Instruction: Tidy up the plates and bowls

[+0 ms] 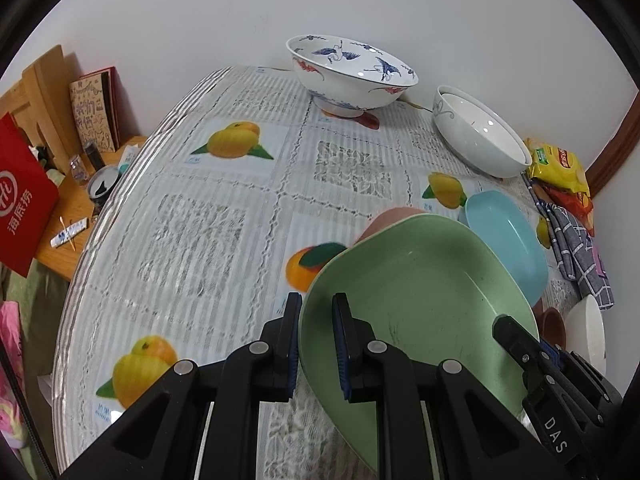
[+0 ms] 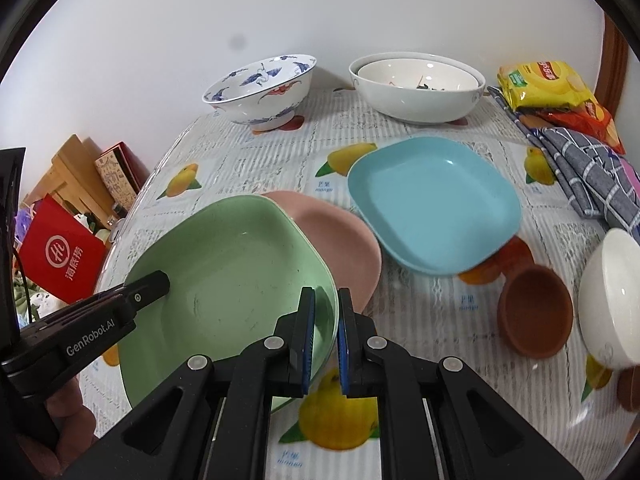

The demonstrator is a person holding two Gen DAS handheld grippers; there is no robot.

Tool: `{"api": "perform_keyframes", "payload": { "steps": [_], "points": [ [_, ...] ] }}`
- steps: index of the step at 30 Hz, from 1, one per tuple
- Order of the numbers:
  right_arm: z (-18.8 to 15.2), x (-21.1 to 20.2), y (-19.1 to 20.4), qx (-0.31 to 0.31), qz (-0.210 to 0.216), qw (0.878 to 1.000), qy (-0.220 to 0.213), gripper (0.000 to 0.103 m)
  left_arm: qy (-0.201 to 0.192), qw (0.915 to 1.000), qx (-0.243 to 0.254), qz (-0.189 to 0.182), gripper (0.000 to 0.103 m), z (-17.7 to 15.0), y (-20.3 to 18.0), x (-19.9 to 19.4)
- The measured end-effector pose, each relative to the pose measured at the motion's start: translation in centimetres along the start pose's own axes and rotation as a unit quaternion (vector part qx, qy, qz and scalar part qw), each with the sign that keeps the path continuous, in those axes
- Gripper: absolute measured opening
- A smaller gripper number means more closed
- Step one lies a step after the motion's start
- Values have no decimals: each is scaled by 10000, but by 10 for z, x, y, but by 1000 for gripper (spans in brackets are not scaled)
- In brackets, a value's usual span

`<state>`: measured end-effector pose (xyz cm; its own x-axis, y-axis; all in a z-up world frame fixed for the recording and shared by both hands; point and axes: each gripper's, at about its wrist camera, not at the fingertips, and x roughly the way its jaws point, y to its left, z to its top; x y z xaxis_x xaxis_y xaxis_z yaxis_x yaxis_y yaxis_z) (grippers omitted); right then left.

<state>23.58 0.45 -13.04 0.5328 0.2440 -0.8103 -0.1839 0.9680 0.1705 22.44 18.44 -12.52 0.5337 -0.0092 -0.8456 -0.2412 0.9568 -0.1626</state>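
Both grippers are clamping the green plate (image 2: 224, 276): the left gripper (image 1: 316, 344) is pinching its left rim, the right gripper (image 2: 326, 336) its right rim, holding it tilted over the pink plate (image 2: 340, 240) (blue plate (image 2: 432, 204) just right) on the table (image 1: 180, 240).

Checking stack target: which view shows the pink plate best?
Right wrist view: the pink plate shows its far rim and right half beyond the green plate. Left wrist view gives only a sliver above the green rim.
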Motion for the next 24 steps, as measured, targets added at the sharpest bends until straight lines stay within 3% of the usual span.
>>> {"api": "perform_keyframes", "payload": {
  "steps": [24],
  "points": [
    [26,45,-20,-385,141,9992,33,14,142,9998,-44,130,15,12,-16,32]
  ]
}}
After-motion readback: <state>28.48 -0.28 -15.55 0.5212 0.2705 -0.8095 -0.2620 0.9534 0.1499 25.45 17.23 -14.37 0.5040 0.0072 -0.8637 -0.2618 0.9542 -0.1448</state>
